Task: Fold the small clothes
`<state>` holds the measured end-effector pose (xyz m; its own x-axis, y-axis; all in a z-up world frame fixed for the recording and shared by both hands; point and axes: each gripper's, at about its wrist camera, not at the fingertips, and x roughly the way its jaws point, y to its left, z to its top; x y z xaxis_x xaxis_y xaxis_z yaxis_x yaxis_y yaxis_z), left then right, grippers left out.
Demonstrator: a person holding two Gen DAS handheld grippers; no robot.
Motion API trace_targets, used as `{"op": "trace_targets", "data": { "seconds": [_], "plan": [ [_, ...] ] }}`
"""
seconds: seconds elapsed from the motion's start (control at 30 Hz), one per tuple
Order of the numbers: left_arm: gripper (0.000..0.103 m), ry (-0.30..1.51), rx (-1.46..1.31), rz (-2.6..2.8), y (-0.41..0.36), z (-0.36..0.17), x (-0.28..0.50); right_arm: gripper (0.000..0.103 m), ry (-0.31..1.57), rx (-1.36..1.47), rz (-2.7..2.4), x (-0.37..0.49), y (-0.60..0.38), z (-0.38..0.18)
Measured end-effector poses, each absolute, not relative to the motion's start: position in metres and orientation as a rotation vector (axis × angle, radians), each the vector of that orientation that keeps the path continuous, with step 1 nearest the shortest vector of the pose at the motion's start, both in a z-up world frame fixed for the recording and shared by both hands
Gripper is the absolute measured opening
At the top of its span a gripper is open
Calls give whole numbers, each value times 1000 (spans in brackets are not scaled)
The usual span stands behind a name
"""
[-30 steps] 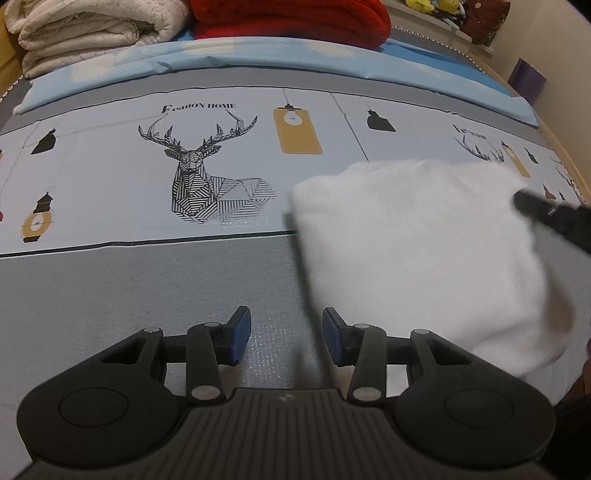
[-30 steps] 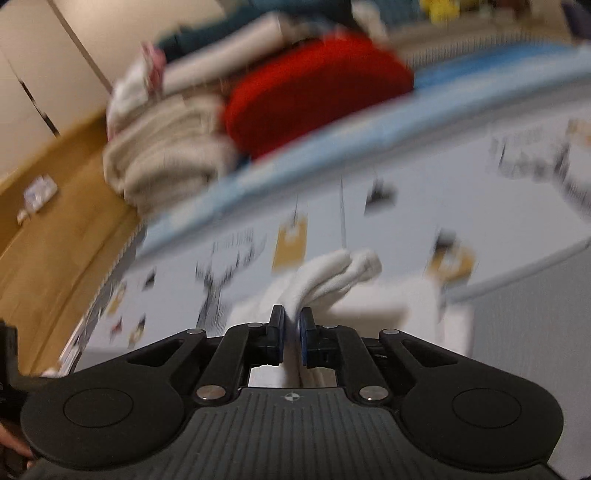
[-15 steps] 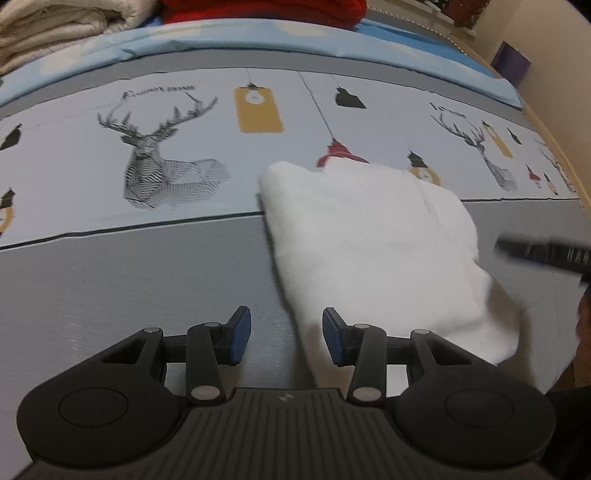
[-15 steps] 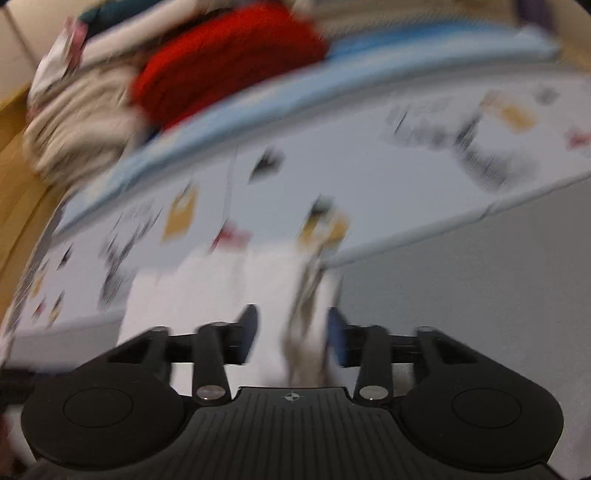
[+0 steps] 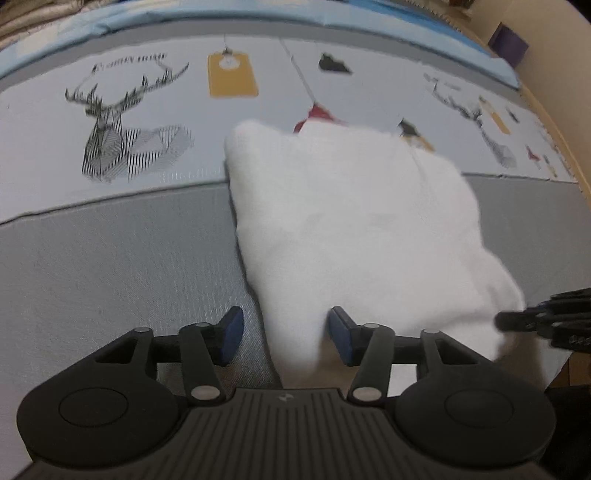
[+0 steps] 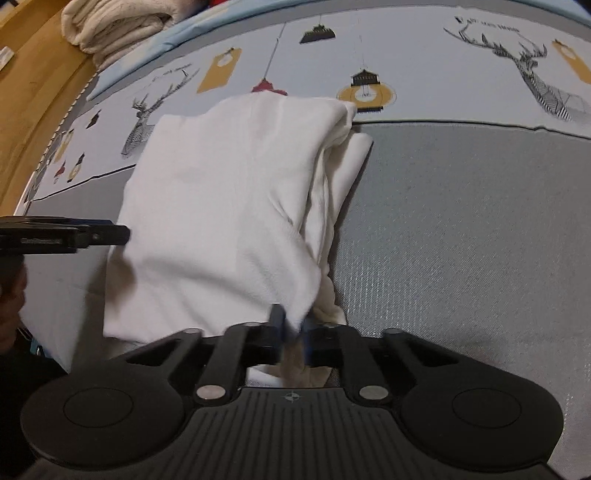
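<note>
A folded white garment (image 5: 354, 221) lies on the printed bed sheet. Its near left corner sits between the blue pads of my left gripper (image 5: 286, 334), whose jaws are opening and do not press on the cloth. In the right wrist view the same white garment (image 6: 229, 199) shows its layered folded edge on the right side. My right gripper (image 6: 293, 332) is shut on the near right corner of the garment, cloth pinched between its pads. The right gripper's fingertips (image 5: 532, 321) enter the left wrist view at the right edge; the left gripper's fingertips (image 6: 92, 234) show at the left of the right wrist view.
The sheet (image 5: 110, 258) has a grey band near me and a pale band with deer and lantern prints beyond. A cream folded blanket (image 6: 110, 33) lies at the far edge, beside a light blue cover (image 5: 184, 18). Wooden floor (image 6: 33, 92) borders the bed.
The right gripper let go of the lifted cloth, swung down and closed on the garment's near right corner. The left gripper came down closer to the garment and widened around its near left corner.
</note>
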<state>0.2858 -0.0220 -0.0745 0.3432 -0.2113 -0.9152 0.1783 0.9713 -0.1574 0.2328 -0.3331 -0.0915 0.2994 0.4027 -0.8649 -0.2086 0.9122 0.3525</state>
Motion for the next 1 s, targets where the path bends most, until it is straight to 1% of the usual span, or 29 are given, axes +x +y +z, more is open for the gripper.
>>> {"op": "trace_targets", "data": {
  "seconds": [0.03,0.07,0.1,0.13,0.2,0.3,0.37,0.4,0.47,0.53,0.6,0.73,0.9,1.0],
  "plan": [
    [62,1195,-28,-255,-22,-77,286,4,1207,202,416,232,-336,-91],
    [64,1189,-21,-262,-21,-79,285,4,1225,207,408,233,-338,-94],
    [69,1188,-15,-270,-20,-81,284,4,1253,195,379,234,-341,-98],
    [70,1199,-10,-278,-20,-84,284,4,1280,176,344,235,-343,-103],
    [70,1207,-7,-298,-19,-88,283,4,1294,195,345,237,-346,-104],
    [70,1216,4,-335,-18,-90,281,7,1222,200,362,240,-349,-89],
    [70,1209,-39,-361,-10,-88,283,20,1159,232,334,244,-355,-79],
    [70,1206,-68,-360,-6,-87,285,24,1118,265,313,246,-361,-75],
    [70,1183,-144,-341,6,-82,292,43,1031,354,254,252,-371,-67],
    [70,1156,-225,-321,18,-79,299,49,992,425,208,261,-376,-68],
    [71,1141,-287,-291,27,-78,306,49,994,450,192,270,-371,-74],
    [71,1147,-389,-250,34,-84,321,50,1025,414,197,287,-345,-90],
    [71,1153,-441,-244,31,-92,334,50,1088,387,171,303,-324,-113],
    [71,1164,-478,-236,30,-101,339,50,1093,438,141,308,-326,-120]
  ]
}}
